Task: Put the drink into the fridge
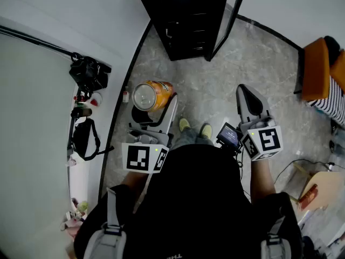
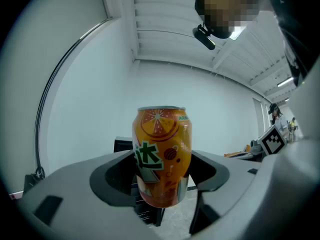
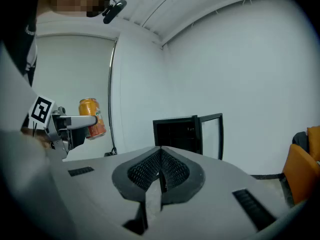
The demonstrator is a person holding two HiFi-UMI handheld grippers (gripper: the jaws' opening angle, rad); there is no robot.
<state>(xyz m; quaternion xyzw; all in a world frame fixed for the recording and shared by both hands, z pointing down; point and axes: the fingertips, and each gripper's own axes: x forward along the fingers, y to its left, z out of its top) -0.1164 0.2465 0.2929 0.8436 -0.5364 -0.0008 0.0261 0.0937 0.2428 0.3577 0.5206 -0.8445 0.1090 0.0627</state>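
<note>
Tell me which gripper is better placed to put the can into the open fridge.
Left. The left gripper holds the orange can between its fingers, and the black fridge stands open ahead. The right gripper is shut and empty.

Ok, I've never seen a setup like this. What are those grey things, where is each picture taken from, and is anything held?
No robot here: a person holds a two-jaw gripper in each hand. The head view looks down from the person's head; each gripper view looks along its own jaws. The left gripper is clamped on an orange drink can, held in the air. The right gripper is shut and empty. Ahead on the grey floor stands a black fridge with its door open.
</note>
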